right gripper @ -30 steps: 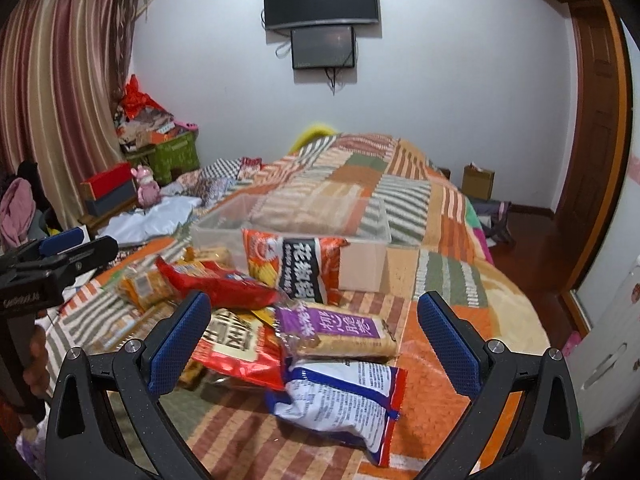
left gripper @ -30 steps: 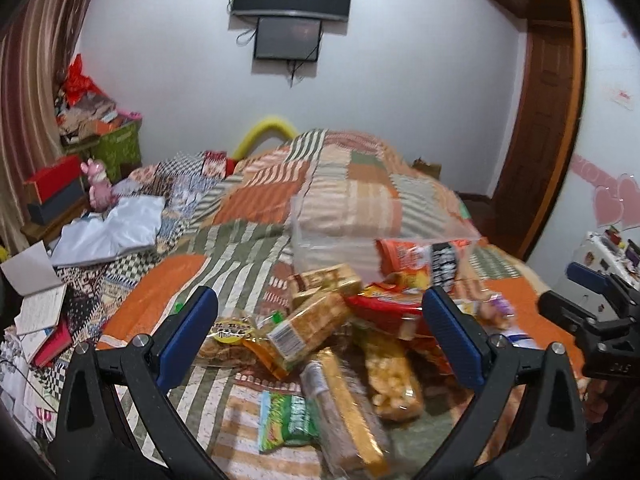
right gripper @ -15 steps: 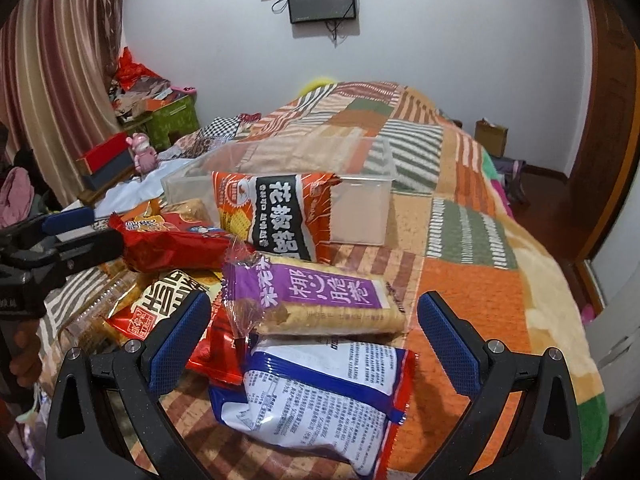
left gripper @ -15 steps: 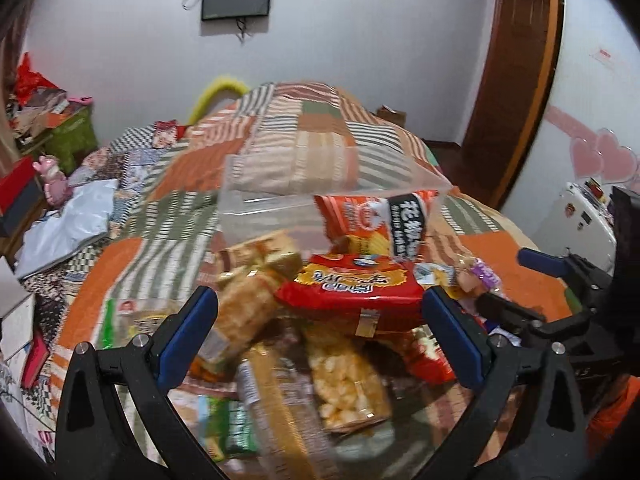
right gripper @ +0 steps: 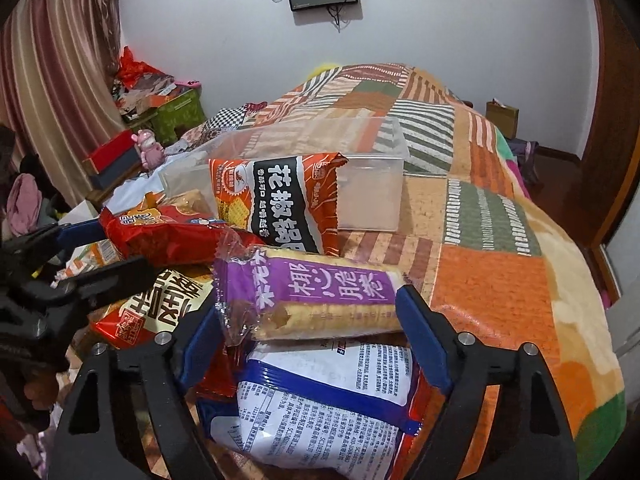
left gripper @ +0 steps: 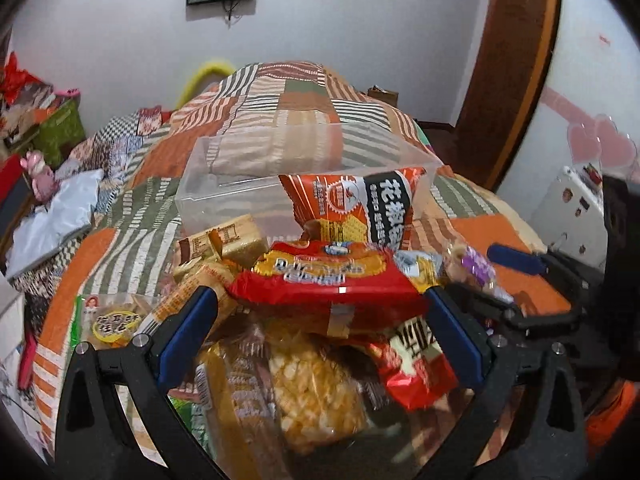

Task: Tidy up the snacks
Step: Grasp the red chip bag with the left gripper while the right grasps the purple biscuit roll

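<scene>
A pile of snack packs lies on the patchwork bed. My left gripper (left gripper: pixel 320 308) is open, its blue fingers on either side of a red snack bag (left gripper: pixel 324 280) on top of the pile. My right gripper (right gripper: pixel 308 312) is open, its fingers on either side of a purple-labelled biscuit roll (right gripper: pixel 320 296), above a blue-and-white bag (right gripper: pixel 324 404). An orange-and-black bag (left gripper: pixel 356 208) leans on a clear plastic box (left gripper: pixel 240 184); both also show in the right wrist view, the bag (right gripper: pixel 276 196) and the box (right gripper: pixel 372 196). Whether the fingers touch the packs cannot be told.
Popcorn (left gripper: pixel 308 384) and cracker packs (left gripper: pixel 224 244) lie under the red bag. My left gripper shows at the left of the right wrist view (right gripper: pixel 80 252). White cloth (left gripper: pixel 52 216), a pink toy (left gripper: pixel 40 176) and boxes sit at the bed's left. A wooden door (left gripper: pixel 512 60) stands right.
Both grippers have moved forward and down into the snack pile. The left now straddles the red bag and the right now straddles the purple biscuit roll. Both stay open.
</scene>
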`<move>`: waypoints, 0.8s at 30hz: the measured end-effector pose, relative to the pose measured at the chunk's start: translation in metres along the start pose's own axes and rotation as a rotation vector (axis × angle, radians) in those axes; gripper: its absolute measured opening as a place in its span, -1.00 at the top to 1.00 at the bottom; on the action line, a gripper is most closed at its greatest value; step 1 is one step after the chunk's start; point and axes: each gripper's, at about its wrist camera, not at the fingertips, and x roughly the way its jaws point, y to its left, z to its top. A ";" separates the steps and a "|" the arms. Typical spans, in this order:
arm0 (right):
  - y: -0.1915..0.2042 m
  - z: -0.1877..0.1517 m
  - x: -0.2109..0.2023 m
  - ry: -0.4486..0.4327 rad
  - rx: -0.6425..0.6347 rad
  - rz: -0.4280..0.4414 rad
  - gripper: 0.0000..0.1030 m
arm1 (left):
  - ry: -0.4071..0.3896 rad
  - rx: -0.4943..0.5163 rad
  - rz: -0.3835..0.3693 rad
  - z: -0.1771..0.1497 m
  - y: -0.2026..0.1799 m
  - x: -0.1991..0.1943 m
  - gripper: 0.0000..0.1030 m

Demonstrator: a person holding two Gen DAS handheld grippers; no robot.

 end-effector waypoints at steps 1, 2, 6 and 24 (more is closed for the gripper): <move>0.001 0.000 0.001 0.003 -0.006 -0.001 -0.52 | -0.009 -0.003 0.010 0.002 0.000 0.003 -1.00; 0.001 0.000 0.001 0.003 -0.012 -0.002 -0.51 | -0.015 -0.002 0.021 0.003 -0.001 0.004 -1.00; 0.006 0.001 0.002 -0.007 -0.044 -0.018 -0.35 | -0.016 -0.001 0.021 0.002 -0.004 0.011 -0.98; -0.012 0.020 -0.016 -0.086 -0.013 -0.022 0.29 | -0.087 -0.015 0.014 -0.001 0.003 -0.011 -0.48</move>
